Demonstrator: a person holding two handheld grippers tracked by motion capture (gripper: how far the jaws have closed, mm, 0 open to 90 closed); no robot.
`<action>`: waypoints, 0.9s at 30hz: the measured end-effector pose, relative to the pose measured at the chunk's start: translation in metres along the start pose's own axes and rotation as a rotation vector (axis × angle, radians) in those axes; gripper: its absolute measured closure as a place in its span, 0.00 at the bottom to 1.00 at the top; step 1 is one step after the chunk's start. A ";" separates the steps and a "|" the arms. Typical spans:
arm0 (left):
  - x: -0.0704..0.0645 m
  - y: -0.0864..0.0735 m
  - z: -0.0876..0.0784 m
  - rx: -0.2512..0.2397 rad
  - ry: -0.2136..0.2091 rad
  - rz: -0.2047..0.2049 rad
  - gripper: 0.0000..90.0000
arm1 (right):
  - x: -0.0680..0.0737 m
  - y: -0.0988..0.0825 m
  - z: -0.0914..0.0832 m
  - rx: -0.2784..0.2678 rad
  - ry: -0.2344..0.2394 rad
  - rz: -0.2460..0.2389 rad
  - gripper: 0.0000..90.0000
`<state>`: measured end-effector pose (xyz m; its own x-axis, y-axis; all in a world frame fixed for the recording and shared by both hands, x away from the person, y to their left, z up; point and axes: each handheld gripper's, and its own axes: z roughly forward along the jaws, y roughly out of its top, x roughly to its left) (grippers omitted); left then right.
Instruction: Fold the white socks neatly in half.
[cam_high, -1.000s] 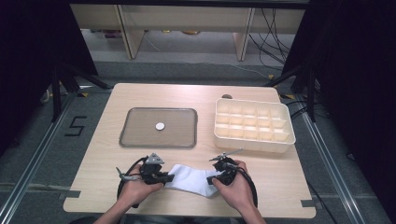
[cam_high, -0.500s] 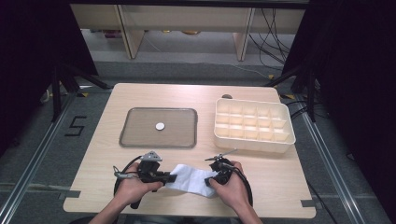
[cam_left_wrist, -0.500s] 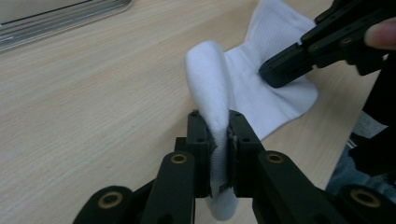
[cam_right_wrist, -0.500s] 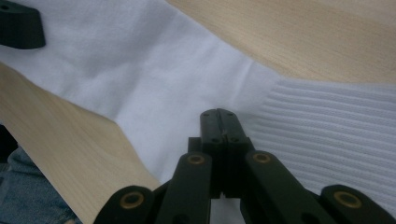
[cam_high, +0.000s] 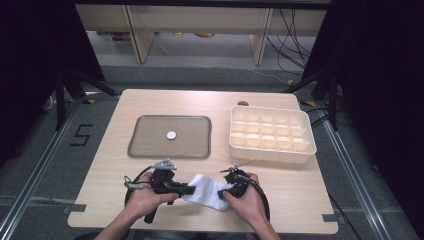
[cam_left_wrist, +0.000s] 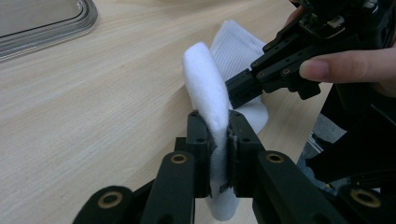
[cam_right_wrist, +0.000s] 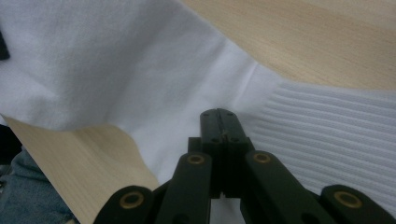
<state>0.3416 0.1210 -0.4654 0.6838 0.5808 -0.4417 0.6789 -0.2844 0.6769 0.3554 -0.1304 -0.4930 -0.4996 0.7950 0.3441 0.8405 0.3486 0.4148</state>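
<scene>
Bench (cam_high: 280, 200) evenly lit from overhead; surroundings dark left and right. High view soft; near claw parts slightly blurred.

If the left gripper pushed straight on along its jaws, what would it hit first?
Probably the right gripper: it sits just beyond the white sock that the left gripper pinches, though depth is hard to judge.

A tray (cam_high: 145, 150) sits on the left half of the bench (cam_high: 300, 185) with a small disc (cam_high: 171, 135) lying in its middle, and a compartmented box (cam_high: 272, 134) stands to its right. At the near edge, a sock (cam_high: 207, 187) lies between the left claw (cam_high: 192, 190) and the right claw (cam_high: 221, 192), in front of tray and box.
</scene>
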 end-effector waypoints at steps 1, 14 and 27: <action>0.000 0.000 0.001 -0.003 -0.004 -0.001 0.90 | -0.001 0.000 0.001 0.005 0.012 -0.006 1.00; -0.001 0.002 0.006 -0.008 -0.004 -0.004 0.90 | -0.041 -0.007 -0.052 -0.143 -0.100 0.057 1.00; -0.002 0.004 0.005 -0.023 -0.004 0.001 0.90 | -0.084 -0.015 -0.069 -0.128 -0.208 0.142 1.00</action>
<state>0.3447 0.1149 -0.4649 0.6853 0.5777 -0.4435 0.6721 -0.2670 0.6907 0.3701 -0.2364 -0.4697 -0.3143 0.9206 0.2317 0.8591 0.1719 0.4821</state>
